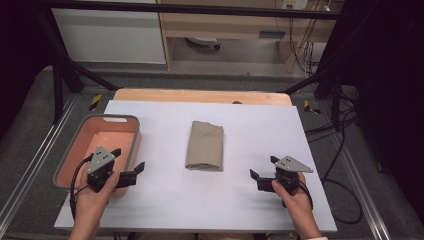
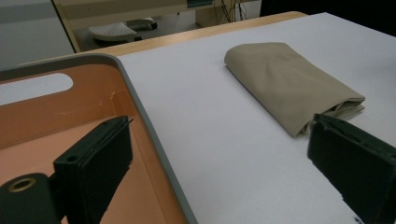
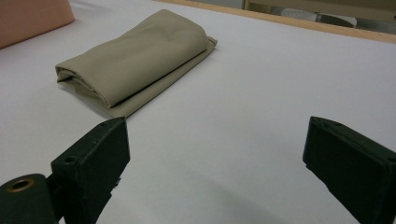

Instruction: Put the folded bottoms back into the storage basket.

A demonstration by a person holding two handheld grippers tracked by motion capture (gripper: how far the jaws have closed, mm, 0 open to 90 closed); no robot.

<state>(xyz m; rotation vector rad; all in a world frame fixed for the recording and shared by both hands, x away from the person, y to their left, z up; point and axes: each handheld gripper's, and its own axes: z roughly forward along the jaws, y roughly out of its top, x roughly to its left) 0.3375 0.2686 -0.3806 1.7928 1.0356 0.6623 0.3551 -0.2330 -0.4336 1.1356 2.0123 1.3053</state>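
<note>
A folded beige cloth point(image 1: 205, 146) lies flat in the middle of the white table cover point(image 1: 210, 200). My left gripper point(image 1: 129, 159) hovers at the front left with its jaws wide open and nothing between them, over the right rim of the orange bin point(image 1: 111, 118). In the left gripper view the cloth point(image 2: 289, 79) lies ahead to the right, beyond the left gripper point(image 2: 218, 135). My right gripper point(image 1: 263, 166) stands open and empty at the front right, pointing toward the cloth. The right gripper view shows the cloth point(image 3: 140, 56) ahead on the left, a short way past the right gripper point(image 3: 215, 128).
The orange bin with a grey rim point(image 2: 140, 98) is empty and sits at the table's left edge; its corner point(image 3: 32, 16) appears in the right gripper view. A wooden table edge point(image 1: 200, 95) runs along the back. Cables point(image 1: 345, 190) trail on the floor at the right.
</note>
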